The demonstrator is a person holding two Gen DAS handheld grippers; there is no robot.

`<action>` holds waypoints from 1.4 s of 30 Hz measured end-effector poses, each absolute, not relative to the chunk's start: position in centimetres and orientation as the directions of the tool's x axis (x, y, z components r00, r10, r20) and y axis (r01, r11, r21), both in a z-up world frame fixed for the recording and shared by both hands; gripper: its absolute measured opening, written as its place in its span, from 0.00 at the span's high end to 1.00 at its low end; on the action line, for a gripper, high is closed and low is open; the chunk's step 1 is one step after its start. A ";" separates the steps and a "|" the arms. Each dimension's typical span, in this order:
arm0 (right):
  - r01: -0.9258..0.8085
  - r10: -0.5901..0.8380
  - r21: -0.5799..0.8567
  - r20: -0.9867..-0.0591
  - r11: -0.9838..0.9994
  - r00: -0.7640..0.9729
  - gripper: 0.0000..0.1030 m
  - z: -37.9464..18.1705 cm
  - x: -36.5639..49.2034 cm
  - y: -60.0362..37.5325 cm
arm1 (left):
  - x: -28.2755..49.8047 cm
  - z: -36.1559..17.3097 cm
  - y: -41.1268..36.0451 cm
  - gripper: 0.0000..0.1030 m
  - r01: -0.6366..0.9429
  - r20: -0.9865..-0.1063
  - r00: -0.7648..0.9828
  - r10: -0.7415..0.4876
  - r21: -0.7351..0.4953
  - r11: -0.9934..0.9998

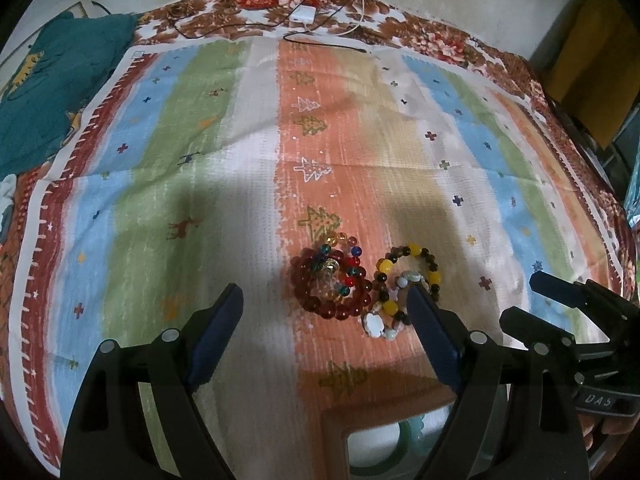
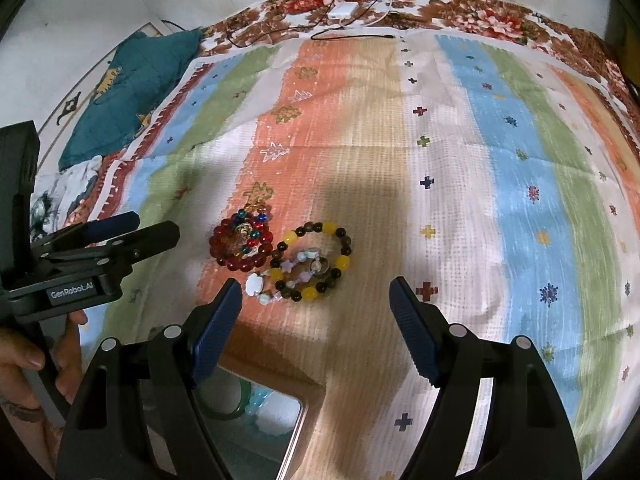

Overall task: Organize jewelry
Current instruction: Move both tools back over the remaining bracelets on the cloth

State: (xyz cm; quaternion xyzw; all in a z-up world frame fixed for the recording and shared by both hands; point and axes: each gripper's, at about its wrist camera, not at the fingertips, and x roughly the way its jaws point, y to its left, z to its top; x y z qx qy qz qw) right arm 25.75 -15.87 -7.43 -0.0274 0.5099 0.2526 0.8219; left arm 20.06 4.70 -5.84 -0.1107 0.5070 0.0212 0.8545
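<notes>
Several bead bracelets lie bunched on the striped cloth. A dark red bracelet [image 1: 320, 300] [image 2: 224, 252] holds a multicoloured one [image 1: 344, 264] [image 2: 252, 224] inside it. To its right lie a yellow-and-brown bracelet [image 1: 408, 264] [image 2: 320, 248] and a white pastel one [image 1: 378, 322] [image 2: 260, 286]. My left gripper [image 1: 326, 300] is open, just short of the pile. My right gripper [image 2: 316, 288] is open, just short of the yellow bracelet. A tan box [image 1: 332, 416] [image 2: 304, 396] below holds a green and a pale blue bracelet [image 2: 250, 400].
The right gripper shows at the right in the left wrist view [image 1: 568, 304]; the left gripper shows at the left in the right wrist view [image 2: 108, 236]. A teal cloth [image 1: 56, 80] lies far left. Cables and a white adapter [image 1: 302, 14] lie at the back.
</notes>
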 end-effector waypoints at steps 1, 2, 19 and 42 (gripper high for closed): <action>-0.443 0.385 0.211 -0.853 0.871 0.351 0.26 -7.5 25.9 -15.8 | 20.3 -6.0 4.7 0.20 -0.146 -0.873 0.481 -0.079 -0.168 0.975; -0.444 0.382 0.208 -0.856 0.872 0.350 0.26 -7.6 26.0 -15.7 | 20.5 -6.2 4.7 0.20 -0.145 -0.875 0.478 -0.082 -0.170 0.975; -0.439 0.336 0.175 -0.885 0.881 0.322 0.26 -9.8 28.5 -14.6 | 23.7 -8.3 4.7 0.20 -0.138 -0.900 0.430 -0.070 -0.142 0.980; -0.448 0.279 0.117 -0.907 0.886 0.315 0.26 -12.4 30.9 -13.0 | 26.7 -11.4 3.7 0.22 -0.083 -0.931 0.361 -0.054 -0.090 0.992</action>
